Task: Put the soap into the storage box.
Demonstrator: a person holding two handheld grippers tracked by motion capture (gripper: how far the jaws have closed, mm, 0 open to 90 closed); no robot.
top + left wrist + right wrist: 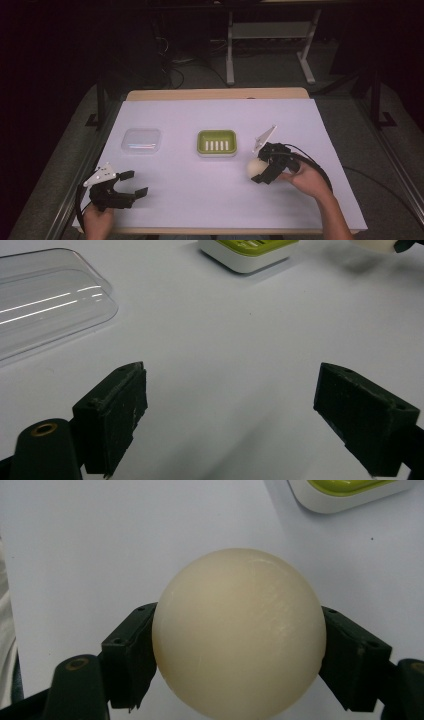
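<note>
Right gripper view: right gripper [239,645] clamped on cream ball [239,632], could slip, smooth round sides; left gripper [240,415] spread apart, empty.

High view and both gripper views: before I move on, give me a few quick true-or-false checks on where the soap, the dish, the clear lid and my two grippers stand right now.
1. The right gripper is shut on the cream soap. True.
2. The soap lies in the green soap dish. False: the dish holds no soap; the soap is in the right gripper's jaws, to the dish's right.
3. The left gripper is open with nothing between its jaws. True.
4. The clear lid sits on top of the dish. False: it lies on the table to the dish's left, apart from it.
5. The left gripper touches the lid. False: it is nearer the person, clear of the lid.
</note>
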